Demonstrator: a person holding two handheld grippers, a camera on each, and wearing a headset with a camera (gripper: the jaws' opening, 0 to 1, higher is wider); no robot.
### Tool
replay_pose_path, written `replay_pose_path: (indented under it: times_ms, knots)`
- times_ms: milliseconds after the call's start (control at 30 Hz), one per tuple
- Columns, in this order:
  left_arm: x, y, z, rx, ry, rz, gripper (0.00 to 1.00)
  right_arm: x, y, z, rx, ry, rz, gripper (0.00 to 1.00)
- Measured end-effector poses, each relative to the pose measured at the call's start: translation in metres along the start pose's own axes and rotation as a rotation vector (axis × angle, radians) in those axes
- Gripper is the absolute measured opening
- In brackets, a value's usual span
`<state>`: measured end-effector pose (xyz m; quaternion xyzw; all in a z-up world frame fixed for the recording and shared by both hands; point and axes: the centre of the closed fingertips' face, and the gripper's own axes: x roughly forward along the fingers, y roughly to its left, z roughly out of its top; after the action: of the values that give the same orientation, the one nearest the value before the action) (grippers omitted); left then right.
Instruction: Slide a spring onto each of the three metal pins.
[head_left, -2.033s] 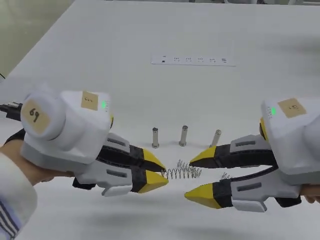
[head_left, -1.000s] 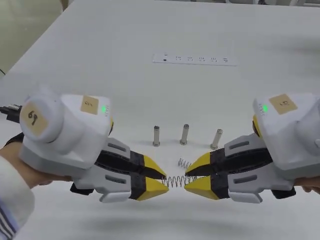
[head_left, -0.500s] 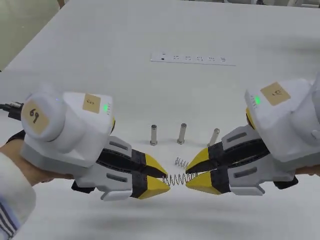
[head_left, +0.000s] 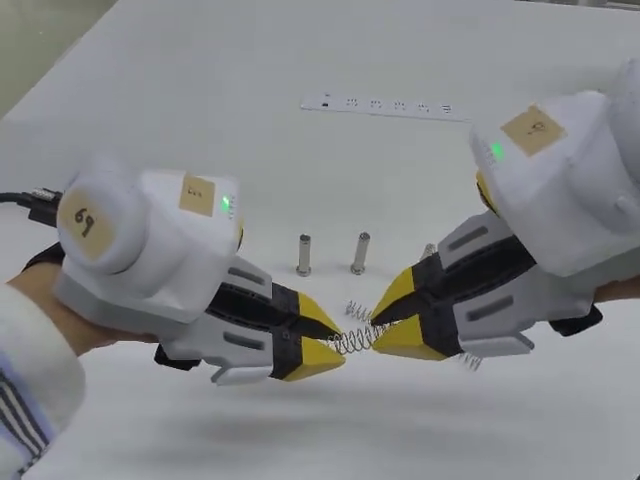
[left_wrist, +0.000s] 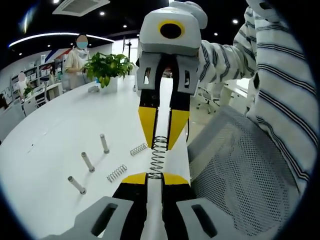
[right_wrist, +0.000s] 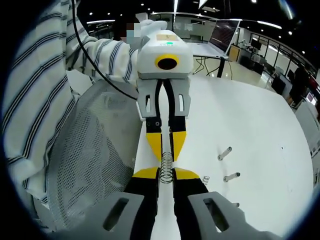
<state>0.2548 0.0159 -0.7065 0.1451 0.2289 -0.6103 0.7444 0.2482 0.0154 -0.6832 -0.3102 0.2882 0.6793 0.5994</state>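
Spring (head_left: 356, 341) pinched by L tongs (head_left: 338, 346), R tongs (head_left: 378, 335)

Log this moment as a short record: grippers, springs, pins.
left gripper: shut on one end of the held spring
right gripper: shut on the other end of it
held spring: spans the gap between the two gripper tips
loose springs: two, lying on the table near the pins
pins: three, standing in a row, all bare
task state: no spring on any pin yet
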Motion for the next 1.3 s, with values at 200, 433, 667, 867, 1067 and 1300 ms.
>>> replay_pose_path:
  times_ms: [200, 433, 667, 867, 1067, 1300]
  knots:
    - [0.003, -0.005, 0.004, 0.001, -0.027, -0.007, 0.02, -0.006, 0.003, 0.008, -0.032, 0.014, 0.008, 0.07]
    - [0.011, -0.008, 0.008, 0.002, -0.048, -0.006, 0.02, -0.008, 0.004, 0.000, -0.076, 0.112, 0.032, 0.07]
    - [0.014, -0.011, 0.010, -0.016, -0.077, 0.000, 0.02, -0.010, 0.007, -0.001, -0.099, 0.195, 0.053, 0.07]
    - [0.016, -0.013, 0.014, -0.020, -0.101, 0.010, 0.02, -0.012, 0.009, 0.003, -0.114, 0.224, 0.057, 0.06]
    - [0.022, -0.019, 0.016, -0.002, -0.123, 0.003, 0.02, -0.013, 0.011, 0.000, -0.132, 0.258, 0.069, 0.06]
    - [0.023, -0.017, 0.020, -0.028, -0.151, 0.006, 0.02, -0.018, 0.010, -0.002, -0.127, 0.272, 0.059, 0.07]
